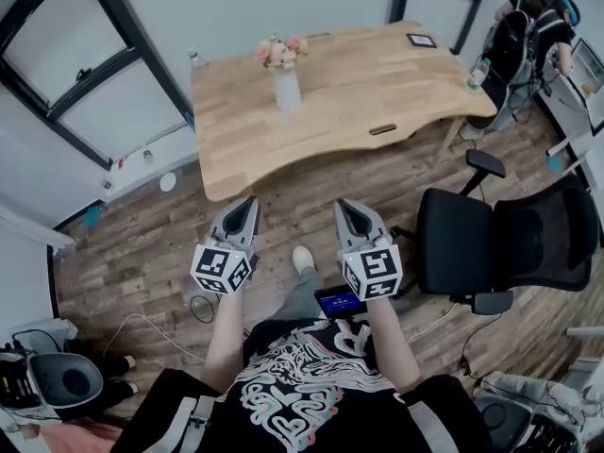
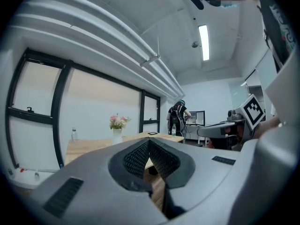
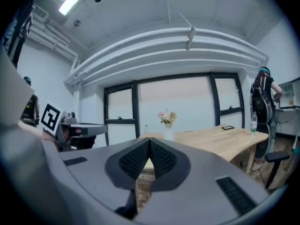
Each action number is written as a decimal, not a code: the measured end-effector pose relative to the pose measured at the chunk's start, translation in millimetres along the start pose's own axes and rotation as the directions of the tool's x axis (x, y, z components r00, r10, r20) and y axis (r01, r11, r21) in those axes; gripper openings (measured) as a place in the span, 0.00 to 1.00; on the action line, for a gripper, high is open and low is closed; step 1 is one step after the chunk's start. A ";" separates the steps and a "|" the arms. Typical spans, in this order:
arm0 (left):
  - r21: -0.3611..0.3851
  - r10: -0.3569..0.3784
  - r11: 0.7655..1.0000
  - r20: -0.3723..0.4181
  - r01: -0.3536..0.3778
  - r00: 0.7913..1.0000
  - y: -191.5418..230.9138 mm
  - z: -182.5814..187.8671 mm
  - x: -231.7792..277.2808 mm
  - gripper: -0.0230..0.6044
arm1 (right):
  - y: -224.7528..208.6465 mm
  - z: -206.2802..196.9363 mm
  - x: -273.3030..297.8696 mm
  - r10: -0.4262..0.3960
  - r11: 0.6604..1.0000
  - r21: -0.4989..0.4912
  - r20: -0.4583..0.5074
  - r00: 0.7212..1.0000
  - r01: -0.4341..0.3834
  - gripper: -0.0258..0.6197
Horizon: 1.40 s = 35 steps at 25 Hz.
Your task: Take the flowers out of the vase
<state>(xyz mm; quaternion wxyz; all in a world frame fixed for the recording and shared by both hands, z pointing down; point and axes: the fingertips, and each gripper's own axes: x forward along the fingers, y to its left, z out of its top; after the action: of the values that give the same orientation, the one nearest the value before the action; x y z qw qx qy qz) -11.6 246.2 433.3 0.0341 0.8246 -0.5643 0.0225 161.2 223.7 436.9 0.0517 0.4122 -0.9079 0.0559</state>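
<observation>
I see left gripper (image 1: 251, 201) and right gripper (image 1: 341, 206) both closed, empty, ribbed black pads (image 2: 137, 157) meeting, over wood-plank floor (image 1: 142, 243). Pink flowers (image 1: 281, 52) stand in white vase (image 1: 286, 91) on pale wooden table (image 1: 377, 83), well apart from both grippers.

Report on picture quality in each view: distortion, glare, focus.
Head view: evenly lit, wide-angle bend at the edges, table and vase sharp. Left gripper view: strong fisheye with dark corners, ceiling light blown out, left gripper filling the lower half. Right gripper view: same fisheye, window bright but not glaring, flowers small yet recognisable.
</observation>
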 end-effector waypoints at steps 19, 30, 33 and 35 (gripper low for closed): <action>0.010 -0.043 0.999 0.086 0.043 0.995 150.0 28.6 193.1 0.04 | -99.8 35.6 219.4 -0.055 0.998 -0.024 0.000 0.998 0.055 0.05; 0.025 -0.106 0.994 0.064 0.105 0.992 189.4 20.4 246.5 0.04 | -116.9 38.8 278.9 -0.055 0.996 0.067 0.032 0.998 0.053 0.05; 0.016 -0.097 0.995 0.073 0.096 0.993 196.5 22.0 251.7 0.04 | -123.0 40.9 282.1 -0.069 0.995 0.079 0.040 0.997 0.065 0.05; 0.021 -0.089 0.996 0.071 0.088 0.993 201.1 23.8 254.2 0.04 | -130.1 45.1 283.2 -0.097 0.991 0.099 0.063 0.993 0.090 0.05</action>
<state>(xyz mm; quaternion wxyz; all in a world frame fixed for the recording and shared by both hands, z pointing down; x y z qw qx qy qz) -107.0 -64.5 435.1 0.0076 0.8494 -0.5276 -0.0038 71.7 -78.2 439.7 0.0034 0.4581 -0.8850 0.0831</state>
